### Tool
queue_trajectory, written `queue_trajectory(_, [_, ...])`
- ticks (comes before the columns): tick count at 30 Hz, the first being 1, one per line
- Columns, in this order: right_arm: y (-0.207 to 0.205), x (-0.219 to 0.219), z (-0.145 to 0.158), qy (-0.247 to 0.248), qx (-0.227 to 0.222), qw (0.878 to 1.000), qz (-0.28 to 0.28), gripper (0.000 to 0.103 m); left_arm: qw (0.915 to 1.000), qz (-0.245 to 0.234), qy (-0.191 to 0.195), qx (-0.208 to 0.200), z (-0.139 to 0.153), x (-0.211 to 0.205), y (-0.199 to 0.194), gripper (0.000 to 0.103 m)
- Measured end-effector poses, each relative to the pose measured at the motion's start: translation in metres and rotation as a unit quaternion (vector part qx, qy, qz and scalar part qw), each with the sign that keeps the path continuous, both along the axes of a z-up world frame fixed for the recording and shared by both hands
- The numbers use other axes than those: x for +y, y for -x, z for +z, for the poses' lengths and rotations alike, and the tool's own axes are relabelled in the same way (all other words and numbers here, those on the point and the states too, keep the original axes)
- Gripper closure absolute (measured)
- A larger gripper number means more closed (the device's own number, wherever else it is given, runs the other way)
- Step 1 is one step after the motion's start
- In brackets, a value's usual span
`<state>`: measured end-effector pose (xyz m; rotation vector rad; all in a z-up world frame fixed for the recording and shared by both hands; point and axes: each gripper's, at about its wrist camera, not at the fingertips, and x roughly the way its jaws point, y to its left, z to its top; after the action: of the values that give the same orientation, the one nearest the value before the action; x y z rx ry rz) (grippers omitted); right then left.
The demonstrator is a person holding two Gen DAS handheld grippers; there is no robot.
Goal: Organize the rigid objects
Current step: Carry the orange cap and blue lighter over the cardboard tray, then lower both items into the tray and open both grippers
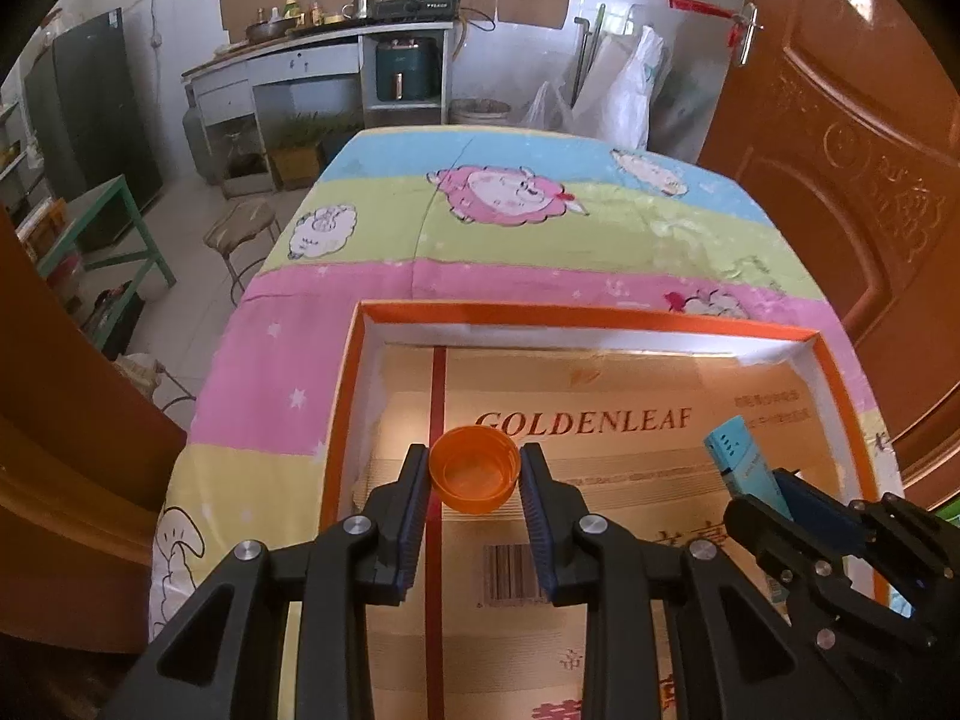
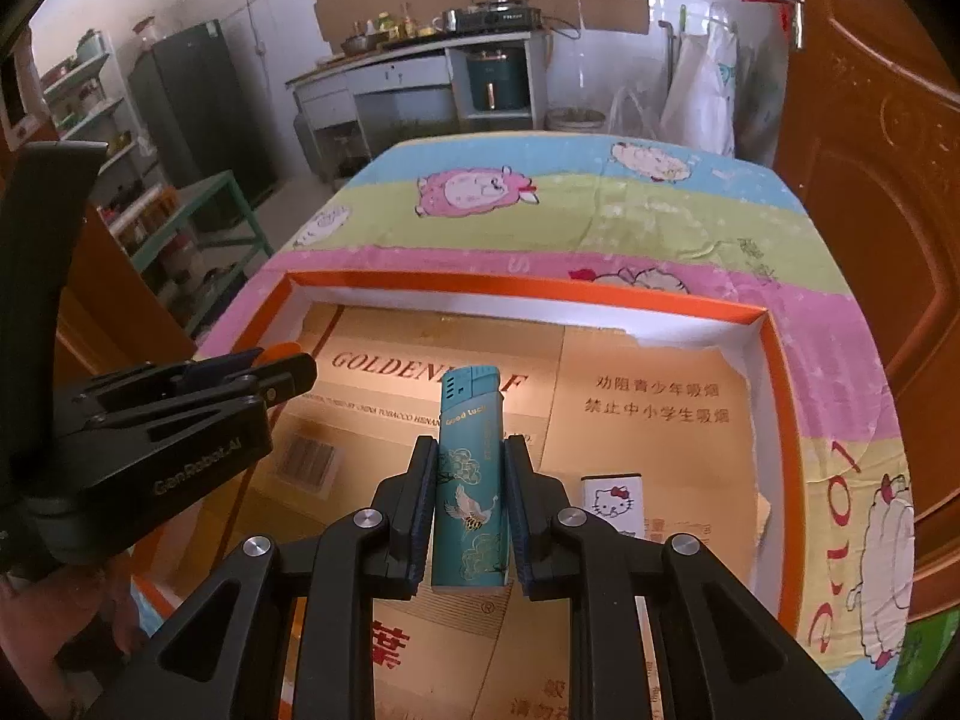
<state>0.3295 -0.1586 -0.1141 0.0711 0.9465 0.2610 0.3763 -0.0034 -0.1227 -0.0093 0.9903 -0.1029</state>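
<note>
My left gripper (image 1: 474,471) is shut on an orange bottle cap (image 1: 474,469), held open side up between its blue pads above the left part of the orange-rimmed box (image 1: 588,319). My right gripper (image 2: 469,480) is shut on a teal lighter (image 2: 470,480) with a crane print, standing upright between the fingers over the box (image 2: 528,294) floor. In the left wrist view the lighter (image 1: 741,459) and right gripper (image 1: 774,495) show at the right. The right wrist view has the left gripper (image 2: 288,369) at its left, with a sliver of the orange cap (image 2: 282,350).
The box floor is lined with GOLDENLEAF cardboard (image 2: 648,408). A white Hello Kitty lighter (image 2: 612,501) lies on it, right of the teal one. The box sits on a table under a cartoon sheep cloth (image 1: 510,228). A brown door (image 1: 852,150) stands right.
</note>
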Motion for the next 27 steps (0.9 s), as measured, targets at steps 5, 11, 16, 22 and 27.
queue_trajectory(5, [-0.003, 0.005, -0.009, 0.006, 0.011, 1.0, 0.004, 0.081, 0.9999, -0.001, 0.002, 0.01, -0.01, 0.001, -0.002, 0.073])
queue_trajectory(11, [-0.007, 0.004, -0.016, 0.007, 0.023, 1.0, 0.002, 0.08, 0.9999, -0.005, -0.002, 0.015, -0.018, 0.0, -0.003, 0.072])
queue_trajectory(16, [-0.01, 0.003, -0.022, 0.008, 0.032, 0.999, -0.002, 0.081, 0.9999, -0.011, -0.003, 0.009, -0.019, 0.001, -0.002, 0.072])
queue_trajectory(22, [-0.009, 0.004, -0.023, 0.013, 0.031, 0.999, 0.001, 0.08, 0.9998, -0.02, -0.002, 0.006, -0.019, 0.0, 0.0, 0.067])
queue_trajectory(27, [-0.008, 0.005, -0.022, 0.014, 0.028, 0.999, 0.002, 0.08, 0.9997, -0.024, 0.0, 0.005, -0.018, -0.001, 0.001, 0.058])
